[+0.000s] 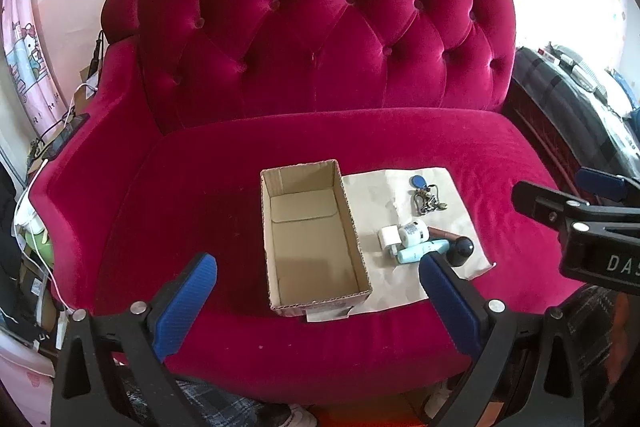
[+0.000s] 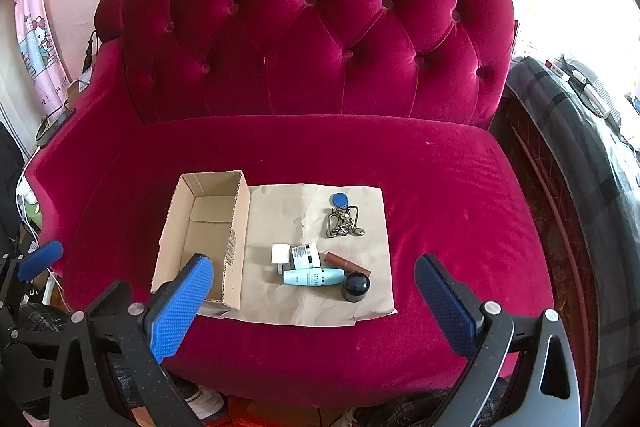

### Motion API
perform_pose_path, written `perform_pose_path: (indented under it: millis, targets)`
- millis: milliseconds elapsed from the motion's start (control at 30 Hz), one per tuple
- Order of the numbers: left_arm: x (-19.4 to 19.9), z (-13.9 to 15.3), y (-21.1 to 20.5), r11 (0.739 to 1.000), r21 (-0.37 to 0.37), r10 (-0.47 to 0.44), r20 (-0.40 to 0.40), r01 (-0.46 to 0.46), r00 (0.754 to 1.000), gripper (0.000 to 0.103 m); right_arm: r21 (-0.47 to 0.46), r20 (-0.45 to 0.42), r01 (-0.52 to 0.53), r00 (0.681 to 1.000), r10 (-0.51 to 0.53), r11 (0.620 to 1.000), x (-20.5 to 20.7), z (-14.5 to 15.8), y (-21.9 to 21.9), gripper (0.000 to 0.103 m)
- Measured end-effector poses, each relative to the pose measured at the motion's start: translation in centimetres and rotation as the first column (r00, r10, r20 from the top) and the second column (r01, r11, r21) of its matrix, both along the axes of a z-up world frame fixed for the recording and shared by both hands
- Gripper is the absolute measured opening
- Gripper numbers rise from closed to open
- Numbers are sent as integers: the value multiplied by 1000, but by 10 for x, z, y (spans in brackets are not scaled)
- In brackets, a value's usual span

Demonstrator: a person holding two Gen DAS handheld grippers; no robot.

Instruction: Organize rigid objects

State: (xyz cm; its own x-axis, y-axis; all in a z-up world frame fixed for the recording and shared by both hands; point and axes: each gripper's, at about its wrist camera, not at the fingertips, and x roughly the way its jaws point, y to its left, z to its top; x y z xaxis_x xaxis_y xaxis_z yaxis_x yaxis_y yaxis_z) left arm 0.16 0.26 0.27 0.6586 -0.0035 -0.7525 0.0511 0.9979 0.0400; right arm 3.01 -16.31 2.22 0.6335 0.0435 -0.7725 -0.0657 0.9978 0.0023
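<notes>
An open, empty cardboard box (image 1: 312, 239) (image 2: 202, 239) sits on the red sofa seat, beside a sheet of brown paper (image 2: 276, 219) (image 1: 380, 195). On the paper lie a key bunch with a blue fob (image 2: 343, 217) (image 1: 425, 194), a white charger plug (image 2: 280, 255) (image 1: 389, 237), a small white bottle (image 2: 306, 254) (image 1: 414, 231), a pale blue tube (image 2: 314, 277) (image 1: 422, 250), a brown lipstick tube (image 2: 344, 261) and a black round cap (image 2: 355, 287) (image 1: 462, 251). My left gripper (image 1: 318, 263) hovers open in front of the box. My right gripper (image 2: 314, 269) hovers open in front of the small items; nothing is between its fingers.
The tufted red velvet sofa (image 2: 320, 27) fills both views, with free seat to the right of the paper. A dark plaid blanket and clutter (image 2: 580, 115) lie at the right. Cables and a curtain (image 1: 28, 75) are at the left. Shoes (image 2: 204, 403) show below the sofa front.
</notes>
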Motion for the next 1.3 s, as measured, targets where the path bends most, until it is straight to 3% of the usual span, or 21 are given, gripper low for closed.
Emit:
perform_pose_path:
  millis: [1300]
  targets:
    - [6,-7,5,1000,-25,-4,-17,4,1000,103,-3,-12,5,1000,-5,1000,9,-7,-1,103]
